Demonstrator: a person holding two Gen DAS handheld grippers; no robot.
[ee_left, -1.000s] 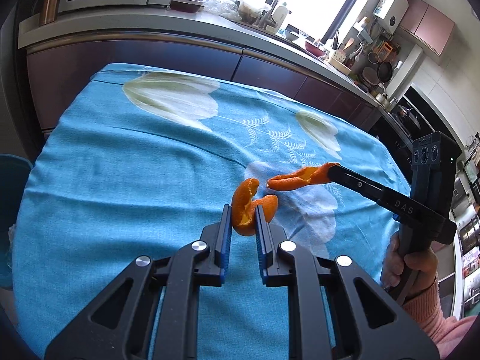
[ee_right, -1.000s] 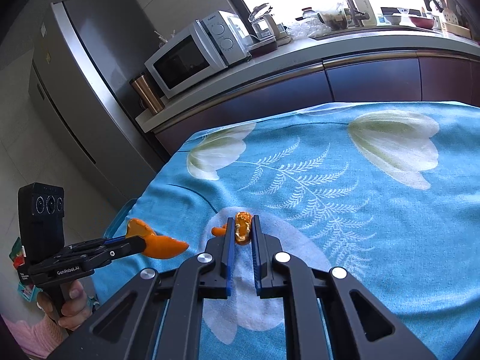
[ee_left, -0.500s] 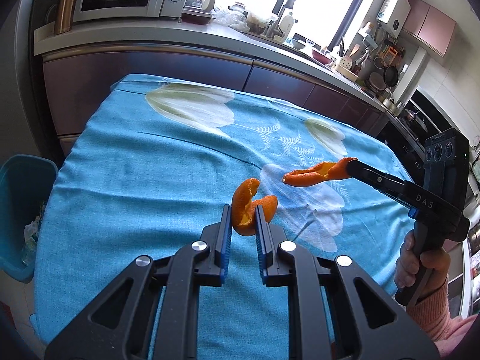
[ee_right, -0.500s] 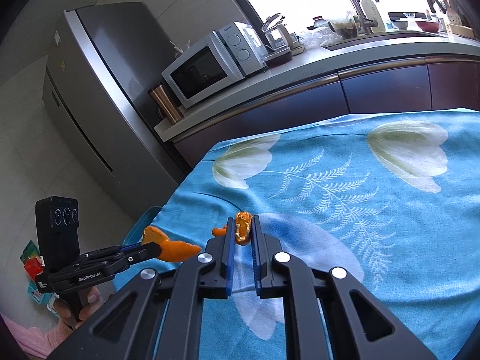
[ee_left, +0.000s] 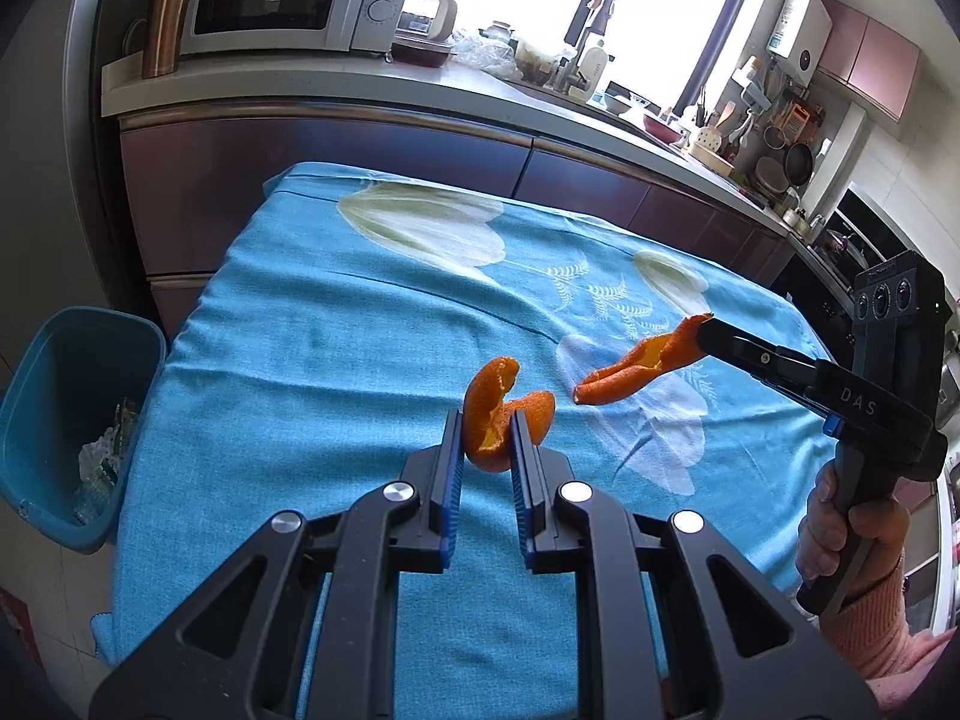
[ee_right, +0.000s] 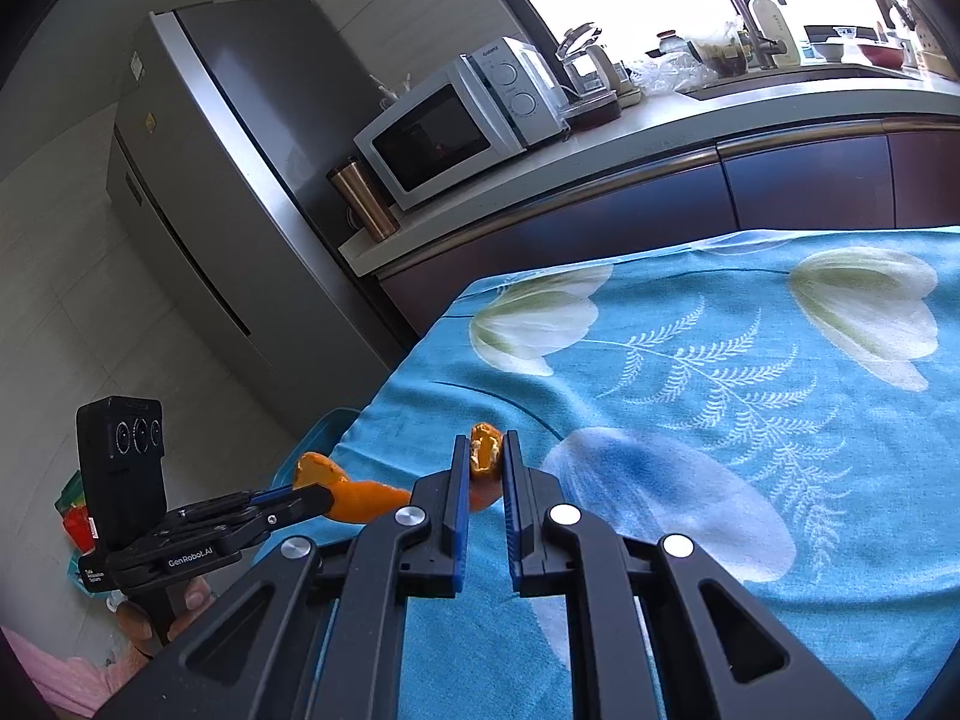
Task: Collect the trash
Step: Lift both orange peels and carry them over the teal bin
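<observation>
Left gripper (ee_left: pixel 487 441) clenched on a curled orange peel (ee_left: pixel 501 414), which projects past the fingertips above the blue floral tablecloth (ee_left: pixel 336 372). Right gripper (ee_right: pixel 485 461) likewise pinches a long peel strip (ee_left: pixel 642 363) at its tips. Teal waste bin (ee_left: pixel 72 420) beside the table's left edge.

each of my two grippers is a black plastic frame with triangular cut-outs and round silver screw heads at the linkage joints. the left gripper (ee_left: pixel 487 441) and the right gripper (ee_right: pixel 486 462) carry blue ribbed pads (ee_left: pixel 453 480) on the inner faces of their fingers. a black camera block (ee_right: pixel 123 456) with three round lenses sits on top of each handle. white lettering marks the side of each body. my sleeve (ee_left: pixel 882 630) is pink knit.
</observation>
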